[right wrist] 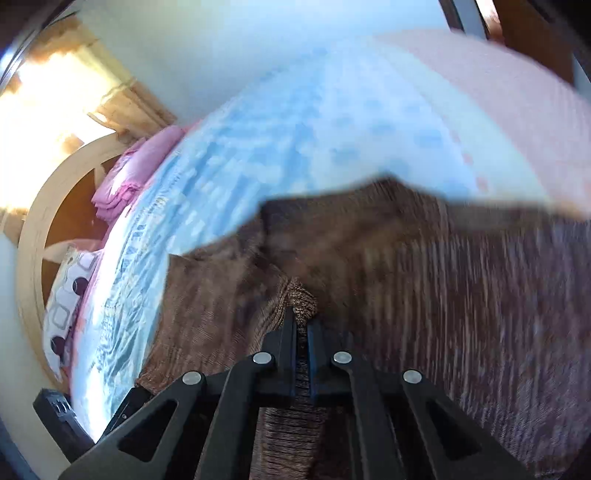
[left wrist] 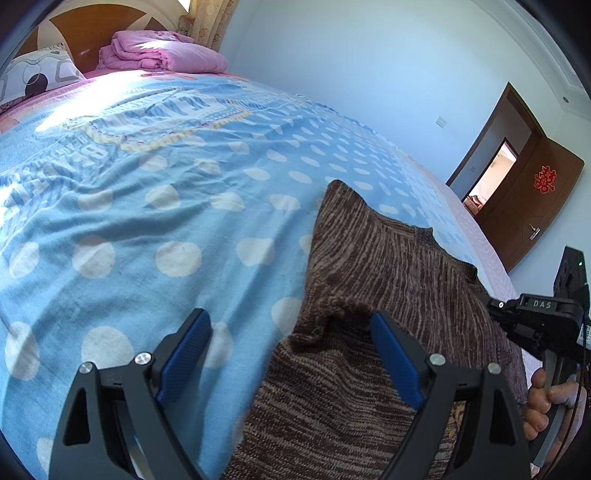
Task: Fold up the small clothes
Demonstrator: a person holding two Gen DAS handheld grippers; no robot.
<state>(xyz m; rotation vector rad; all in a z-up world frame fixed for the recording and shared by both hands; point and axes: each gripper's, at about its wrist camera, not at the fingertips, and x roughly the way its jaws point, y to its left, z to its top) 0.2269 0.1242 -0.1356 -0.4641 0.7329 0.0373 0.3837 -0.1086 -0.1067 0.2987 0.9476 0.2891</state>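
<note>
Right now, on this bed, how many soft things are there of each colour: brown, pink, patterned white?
Brown: 1, the knit garment, pinched by the right gripper.
Pink: 1, the folded quilt by the headboard.
Patterned white: 1, the pillow.
Total: 3, all lying on the blue dotted bedspread.

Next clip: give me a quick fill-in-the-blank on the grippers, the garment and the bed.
1. The left gripper is ____, holding nothing.
2. The right gripper is shut on the ____ knit garment.
3. The garment lies on a blue bedsheet printed with white ____.
4. By the headboard sits a folded ____ quilt.

Missing words: open; brown; dots; pink
</note>
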